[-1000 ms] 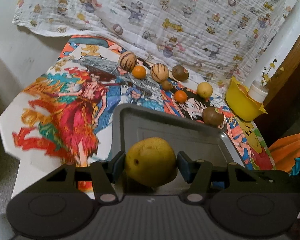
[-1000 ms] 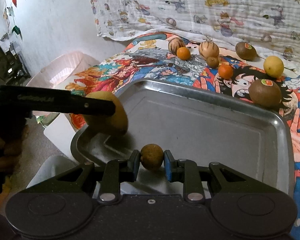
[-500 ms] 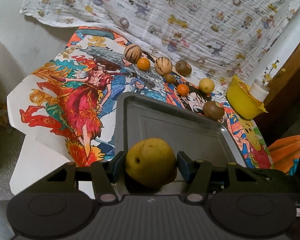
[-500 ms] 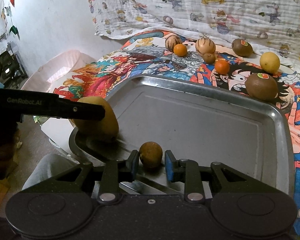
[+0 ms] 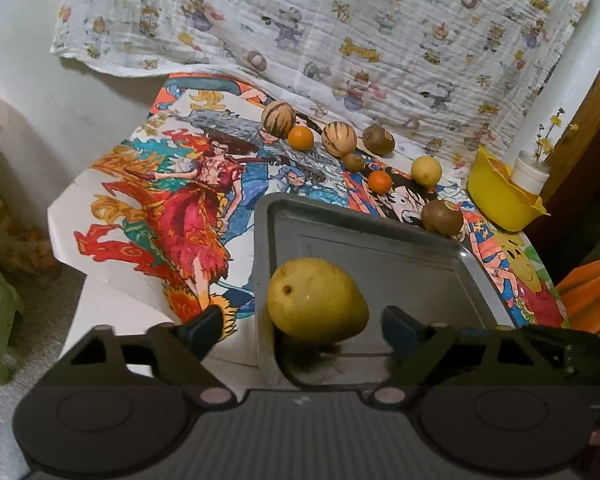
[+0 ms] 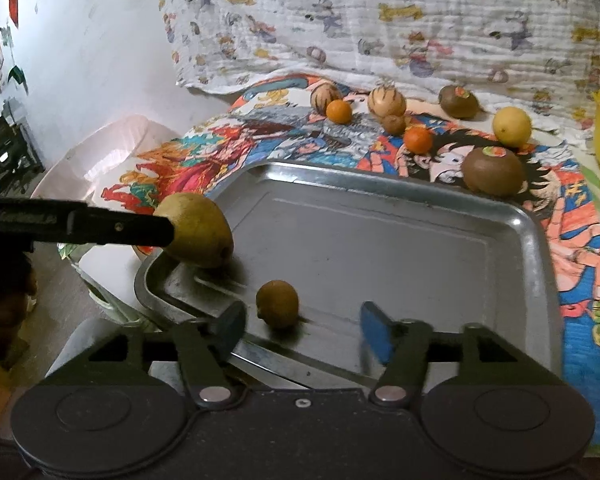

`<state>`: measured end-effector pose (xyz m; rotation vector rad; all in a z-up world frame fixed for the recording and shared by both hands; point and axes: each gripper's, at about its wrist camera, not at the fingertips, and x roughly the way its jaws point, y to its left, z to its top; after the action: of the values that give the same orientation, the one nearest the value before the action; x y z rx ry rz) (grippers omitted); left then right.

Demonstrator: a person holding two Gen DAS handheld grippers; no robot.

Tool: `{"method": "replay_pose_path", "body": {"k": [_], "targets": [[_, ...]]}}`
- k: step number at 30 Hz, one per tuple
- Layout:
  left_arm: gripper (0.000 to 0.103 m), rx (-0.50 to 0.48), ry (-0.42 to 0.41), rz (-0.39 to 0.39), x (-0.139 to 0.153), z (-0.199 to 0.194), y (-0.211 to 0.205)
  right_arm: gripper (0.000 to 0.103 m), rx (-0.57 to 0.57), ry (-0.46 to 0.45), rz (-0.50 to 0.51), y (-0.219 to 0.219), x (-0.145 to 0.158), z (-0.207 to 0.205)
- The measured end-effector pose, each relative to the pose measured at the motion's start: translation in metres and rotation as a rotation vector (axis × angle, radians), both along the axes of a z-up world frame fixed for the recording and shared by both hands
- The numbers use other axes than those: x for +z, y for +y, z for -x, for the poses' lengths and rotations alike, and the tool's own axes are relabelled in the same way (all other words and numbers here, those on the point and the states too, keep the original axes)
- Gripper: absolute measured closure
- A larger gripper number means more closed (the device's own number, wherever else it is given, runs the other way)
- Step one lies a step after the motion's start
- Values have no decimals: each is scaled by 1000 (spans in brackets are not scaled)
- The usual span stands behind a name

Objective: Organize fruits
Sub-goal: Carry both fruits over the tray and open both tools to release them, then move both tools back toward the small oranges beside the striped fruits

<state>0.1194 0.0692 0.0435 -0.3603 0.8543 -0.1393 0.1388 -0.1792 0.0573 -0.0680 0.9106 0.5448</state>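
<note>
A yellow pear (image 5: 316,300) lies in the near-left corner of the metal tray (image 5: 400,252). My left gripper (image 5: 304,326) is open around it, its jaws apart from the fruit. The pear also shows in the right wrist view (image 6: 198,230), with a left finger beside it. My right gripper (image 6: 302,326) is open, and a small brown fruit (image 6: 278,303) lies in the tray (image 6: 380,240) between its fingers, nearer the left one. Several fruits stand on the colourful cloth behind the tray: striped melons (image 5: 278,118), oranges (image 5: 301,138), kiwis (image 5: 442,217) and a lemon (image 5: 426,171).
A yellow bowl (image 5: 500,196) with a white cup (image 5: 531,172) stands at the far right. A patterned white sheet (image 5: 340,32) hangs behind the table. The table's left edge drops off beside the tray; a pink basket (image 6: 100,152) sits below.
Both grippers opened. The left let go of the pear and the right let go of the small brown fruit; both fruits now rest in the tray. Both grippers drew back a little.
</note>
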Motion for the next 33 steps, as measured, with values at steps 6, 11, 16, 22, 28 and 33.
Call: {"method": "replay_pose_path", "body": {"k": [6, 11, 16, 22, 28, 33], "targets": [[1, -39, -4, -118, 13, 9, -2, 4, -27, -27, 11, -13, 12, 5], [1, -72, 25, -192, 18, 8, -1, 1, -56, -44, 46, -23, 15, 2], [1, -73, 61, -214, 20, -3, 4, 1, -86, -64, 81, -31, 16, -9], [1, -62, 70, -218, 25, -23, 11, 1, -118, -80, 90, -40, 14, -31], [1, -63, 68, -234, 30, -48, 12, 1, -134, -97, 96, -45, 12, -58], [1, -65, 58, -227, 32, -75, 14, 1, -125, -131, 112, -44, 15, -84]]}}
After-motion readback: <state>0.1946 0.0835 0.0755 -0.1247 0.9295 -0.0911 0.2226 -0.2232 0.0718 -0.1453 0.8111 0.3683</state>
